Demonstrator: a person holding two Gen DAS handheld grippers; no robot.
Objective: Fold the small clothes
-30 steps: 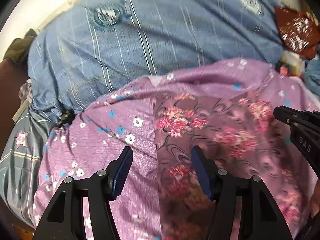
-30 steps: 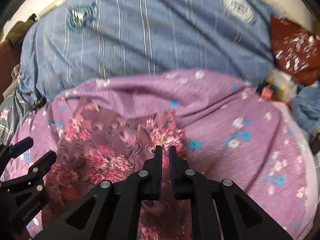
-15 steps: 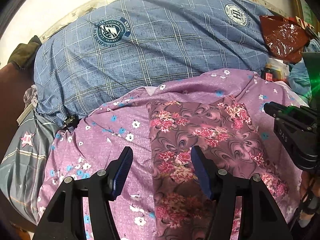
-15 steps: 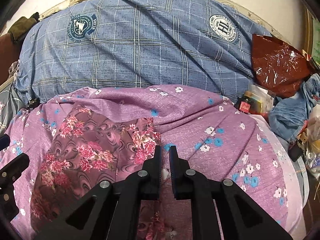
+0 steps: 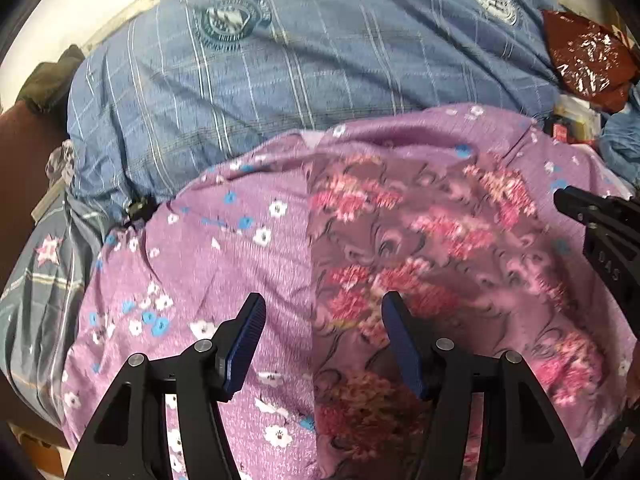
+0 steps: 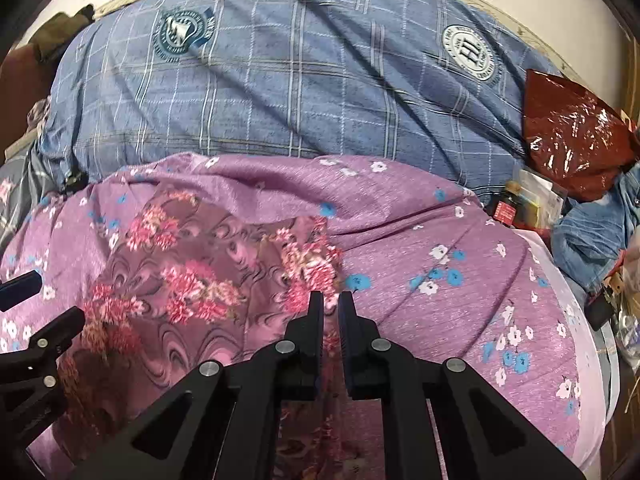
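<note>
Now one floral garment (image 6: 208,264) lies flat; left tool (image 5: 322,320) gapes, right tool (image 6: 330,304) seemingly pinches its edge.

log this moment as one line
left gripper: open, above floral garment | right gripper: nearly shut at its edge | grip: unclear

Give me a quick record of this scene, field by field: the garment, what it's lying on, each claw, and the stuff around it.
garment: floral cloth, mauve with pink flowers, lying flat on the spread
surface: purple flowered bedspread
left claw: open, fingers either side of the cloth's left edge
right claw: nearly closed at the cloth's right edge; grip on fabric cannot be confirmed
behind: blue plaid quilt with round crests
right side clutter: dark red plastic bag, denim
</note>
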